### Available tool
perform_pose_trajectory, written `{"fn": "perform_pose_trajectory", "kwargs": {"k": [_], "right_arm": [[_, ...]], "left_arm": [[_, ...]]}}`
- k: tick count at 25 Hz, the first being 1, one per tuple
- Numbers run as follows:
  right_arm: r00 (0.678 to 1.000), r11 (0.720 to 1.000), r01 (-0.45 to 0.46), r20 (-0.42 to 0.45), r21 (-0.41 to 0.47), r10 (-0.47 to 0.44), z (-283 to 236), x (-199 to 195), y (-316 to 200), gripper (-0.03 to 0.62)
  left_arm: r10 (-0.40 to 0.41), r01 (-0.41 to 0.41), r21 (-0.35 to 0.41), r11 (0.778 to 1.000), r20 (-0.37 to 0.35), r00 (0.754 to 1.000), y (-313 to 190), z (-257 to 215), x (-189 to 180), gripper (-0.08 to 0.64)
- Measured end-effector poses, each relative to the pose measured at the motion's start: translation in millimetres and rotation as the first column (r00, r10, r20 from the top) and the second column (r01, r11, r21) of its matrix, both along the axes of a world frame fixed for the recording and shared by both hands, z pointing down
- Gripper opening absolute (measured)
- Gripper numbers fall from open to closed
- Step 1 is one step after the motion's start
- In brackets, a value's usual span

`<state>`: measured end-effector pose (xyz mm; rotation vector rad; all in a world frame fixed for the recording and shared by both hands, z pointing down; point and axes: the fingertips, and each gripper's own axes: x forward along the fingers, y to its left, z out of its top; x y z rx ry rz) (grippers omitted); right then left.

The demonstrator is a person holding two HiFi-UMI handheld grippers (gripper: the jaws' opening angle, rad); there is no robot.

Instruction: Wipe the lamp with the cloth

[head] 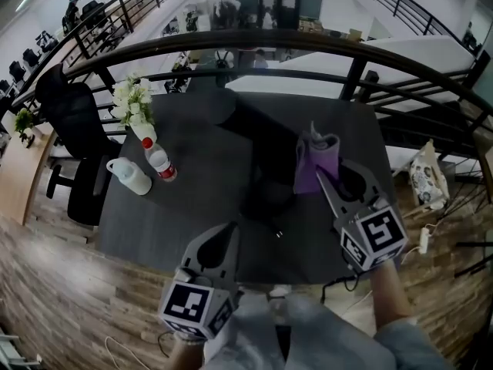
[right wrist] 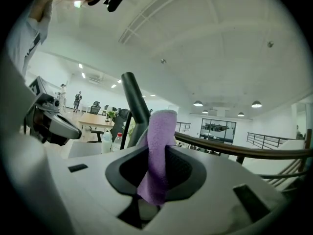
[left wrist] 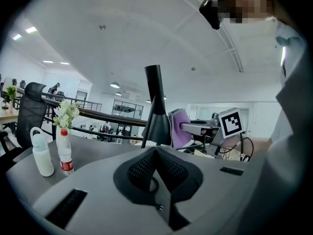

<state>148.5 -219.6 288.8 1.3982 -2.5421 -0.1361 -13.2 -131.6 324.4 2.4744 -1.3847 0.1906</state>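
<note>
While the flowers (head: 132,99), the water bottle (head: 160,162) and the white jug (head: 129,176) stand well off at the left end of the dark counter (head: 192,199), the left gripper (left wrist: 155,152) hangs at the near edge with its fingers closed on each other and nothing between them. Ahead of it and slightly to the right stands the black lamp (left wrist: 156,114), a slim stem rising from a flared lower part, with its long axis close to upright. Just to the right of the stem is the purple cloth (head: 316,164), pinched between the fingers of the right gripper (right wrist: 156,153) with its free end standing up past their tips. In the right gripper view the stem shows close behind the cloth and a little to its left; whether the two touch cannot be told. The right hand is clearly the nearer one, so the wipe likely calls for a short push leftward onto the stem, then strokes along its upright length.
</note>
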Motion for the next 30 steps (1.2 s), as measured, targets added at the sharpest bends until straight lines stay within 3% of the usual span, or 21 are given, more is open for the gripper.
{"fn": "perform_pose_trajectory", "kwargs": {"k": [21, 27, 30], "right_arm": [[0.984, 0.984, 0.153, 0.075, 0.091, -0.16, -43, -98, 26, 0.089], [0.983, 0.984, 0.173, 0.06, 0.038, -0.175, -14, -113, 22, 0.091], [0.984, 0.986, 0.168, 0.067, 0.002, -0.168, 4, -115, 20, 0.09]], "left_arm": [[-0.024, 0.024, 0.013, 1.0, -0.023, 0.999, 7, -2, -36, 0.009], [-0.036, 0.036, -0.038, 0.999, 0.007, 0.999, 7, 11, -45, 0.009], [-0.041, 0.041, -0.016, 0.999, -0.024, 0.999, 6, 9, -44, 0.009]]}}
